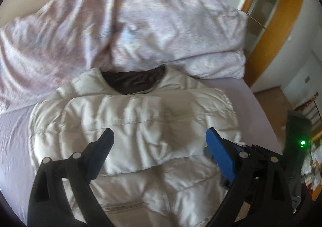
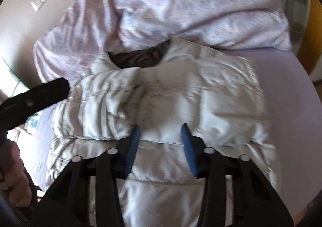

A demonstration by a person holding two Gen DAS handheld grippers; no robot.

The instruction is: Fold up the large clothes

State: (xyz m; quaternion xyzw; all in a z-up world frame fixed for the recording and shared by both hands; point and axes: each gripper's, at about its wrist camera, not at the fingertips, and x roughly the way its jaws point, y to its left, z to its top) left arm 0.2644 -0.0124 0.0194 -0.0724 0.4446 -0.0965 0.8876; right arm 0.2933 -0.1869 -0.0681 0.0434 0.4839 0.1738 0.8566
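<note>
Here both hand-held grippers, left [image 1: 160, 136] and right [image 2: 161, 130], hang apart, empty, over the white puffer jacket [image 1: 140, 118].

The jacket [image 1: 140, 126] lies on the bed [image 1: 241, 90], the duvet [image 1: 120, 25] bunched behind it.

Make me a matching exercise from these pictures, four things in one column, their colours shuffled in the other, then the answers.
Things:
1. puffer jacket
2. jacket lining
3. duvet
4. bed sheet

Colours:
A. plain lilac
B. white
C. dark brown
D. pale pink, patterned

Pairs: 1-B, 2-C, 3-D, 4-A
</note>
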